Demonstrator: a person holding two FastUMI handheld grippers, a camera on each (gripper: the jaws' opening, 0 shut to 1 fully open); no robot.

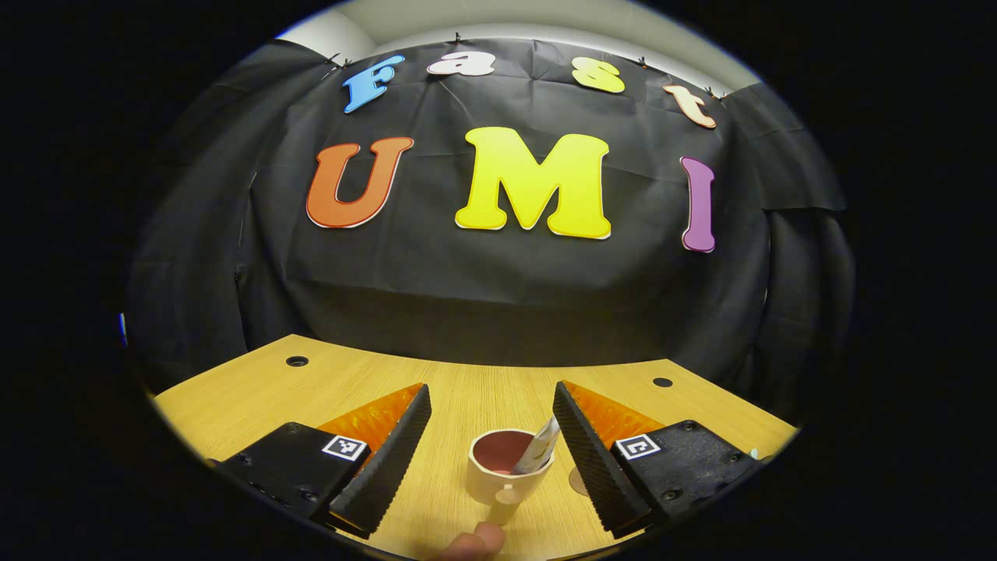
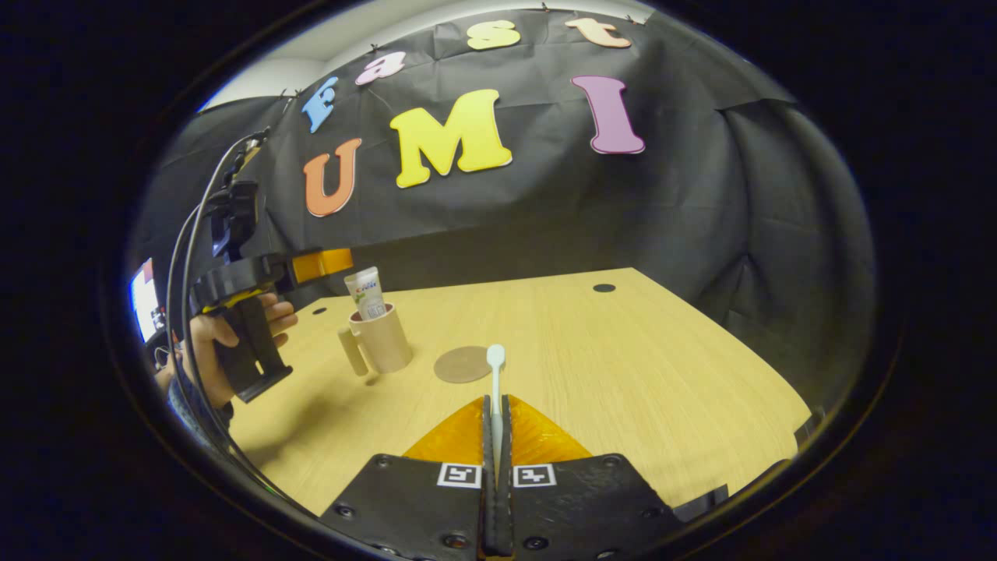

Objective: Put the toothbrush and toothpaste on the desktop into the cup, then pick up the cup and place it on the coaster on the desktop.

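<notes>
Toothbrush (image 2: 495, 382) stands clamped upright in the right gripper's (image 2: 496, 425) closed fingers, bristle head up, with the toothpaste-holding cup (image 2: 382, 340) ahead to its left, beside the coaster (image 2: 462, 364), beneath the left gripper's (image 1: 491, 440) spread fingers.

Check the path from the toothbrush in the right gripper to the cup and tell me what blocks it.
Nothing visible blocks it. The right gripper holds the toothbrush; bare table and the flat coaster lie between it and the cup. The toothpaste already stands in the cup, and the left gripper hovers beside it.
</notes>
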